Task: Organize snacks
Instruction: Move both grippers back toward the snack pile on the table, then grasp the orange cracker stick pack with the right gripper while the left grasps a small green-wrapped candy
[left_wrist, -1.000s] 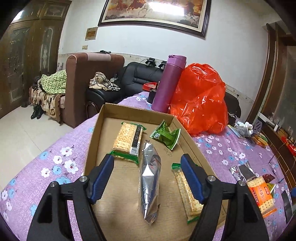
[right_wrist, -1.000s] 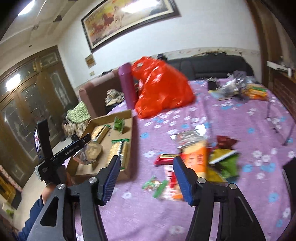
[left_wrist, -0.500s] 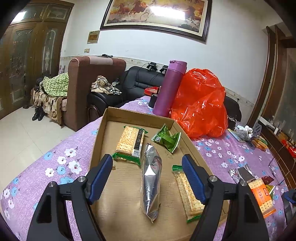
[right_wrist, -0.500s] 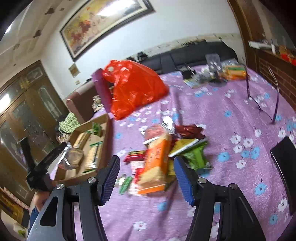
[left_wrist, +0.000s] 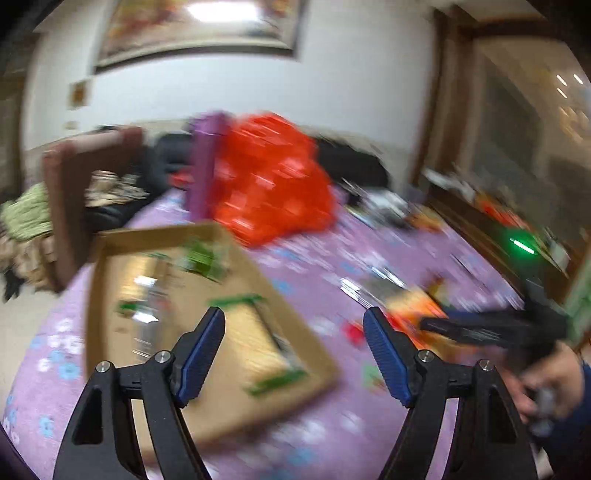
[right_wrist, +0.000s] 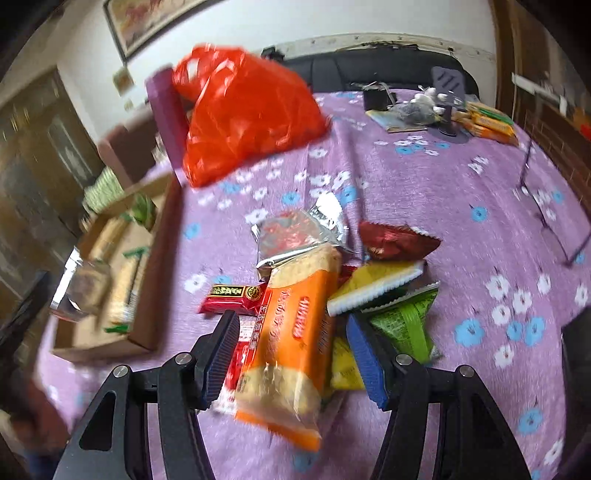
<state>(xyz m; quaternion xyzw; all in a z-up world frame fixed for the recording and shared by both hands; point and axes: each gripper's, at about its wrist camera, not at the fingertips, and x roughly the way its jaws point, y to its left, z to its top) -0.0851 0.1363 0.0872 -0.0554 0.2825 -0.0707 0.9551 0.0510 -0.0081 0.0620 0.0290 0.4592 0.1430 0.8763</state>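
A cardboard tray (left_wrist: 99, 295) holding cracker packs and a silver pack lies on the purple floral cloth; it also shows in the right wrist view (right_wrist: 162, 258). My left gripper (left_wrist: 293, 354) is open and empty above the tray's right corner; the view is blurred. My right gripper (right_wrist: 290, 358) is open, its fingers either side of an orange cracker pack (right_wrist: 291, 332) in the snack pile. Around that pack lie a red bar (right_wrist: 232, 295), a silver pack (right_wrist: 295, 232), a dark red pack (right_wrist: 395, 242), a yellow pack (right_wrist: 373, 280) and a green pack (right_wrist: 406, 325).
A red plastic bag (right_wrist: 243, 110) and a purple bottle (right_wrist: 166, 110) stand behind the tray. Small items and yellow boxes (right_wrist: 487, 122) lie at the far right of the table. A brown armchair (left_wrist: 74, 177) and black sofa are beyond the table.
My left gripper has swung right, off the tray's middle toward the snack pile. My right gripper has moved forward and down so the orange pack now lies between its open fingers.
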